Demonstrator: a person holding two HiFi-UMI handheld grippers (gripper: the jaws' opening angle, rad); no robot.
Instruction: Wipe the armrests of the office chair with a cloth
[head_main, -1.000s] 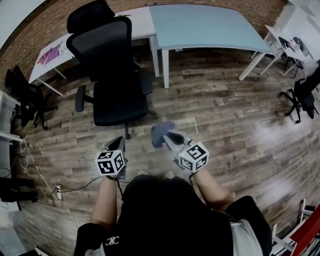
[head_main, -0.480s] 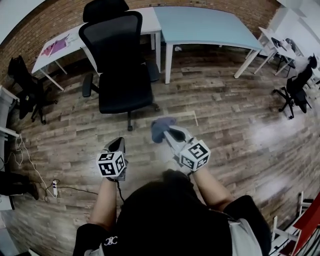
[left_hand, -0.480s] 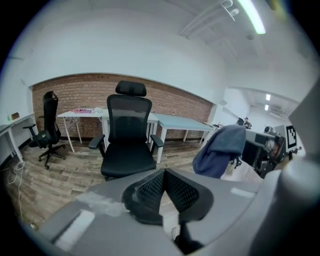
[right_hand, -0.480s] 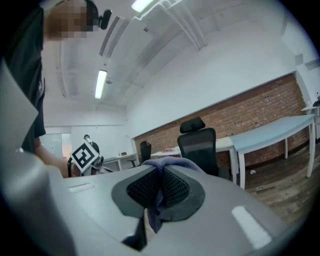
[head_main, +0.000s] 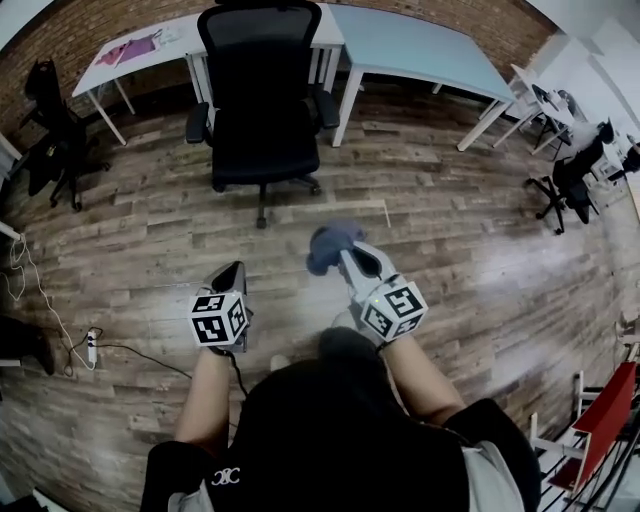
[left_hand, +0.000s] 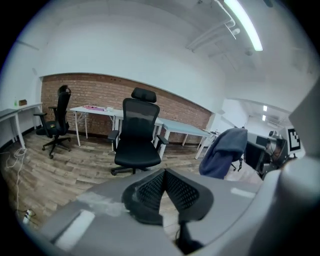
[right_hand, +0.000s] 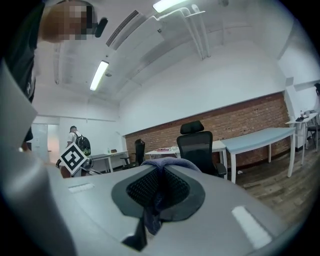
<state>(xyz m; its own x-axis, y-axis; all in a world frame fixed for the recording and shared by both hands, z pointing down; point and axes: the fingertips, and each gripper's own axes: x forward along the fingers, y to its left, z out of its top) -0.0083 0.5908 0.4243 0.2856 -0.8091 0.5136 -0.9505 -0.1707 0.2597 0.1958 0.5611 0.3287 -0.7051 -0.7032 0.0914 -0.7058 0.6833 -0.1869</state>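
Two armrests (head_main: 197, 122) to wipe: neither touched yet, by my read. This is the approach step, and I'm standing well back from the office chair (head_main: 262, 110).
Left hand-held gripper (head_main: 233, 275): jaws pressed together with nothing between them, held low over the floor (head_main: 130, 230) and pointing toward the chair.
Chair position: upright, seat facing me, just in front of the counter (head_main: 420, 50). It's well apart from both grippers, with bare floor between.
Armrest layout: one on each side of the seat. The one at head view's right (head_main: 328, 105) sits closer to the cloth side.
Cloth (head_main: 328, 245): blue-grey and bunched, bulging past the jaw tips, nowhere near the chair.
Right hand-held gripper (head_main: 350, 262): clamped on the cloth. Fabric shows between the pads in its own view.
Next move: walk in, bring the right gripper over an armrest, and lay the cloth flat on the pad before stroking along it.
Risk: the chair may roll or swivel under pressure, so the left gripper could steady it.
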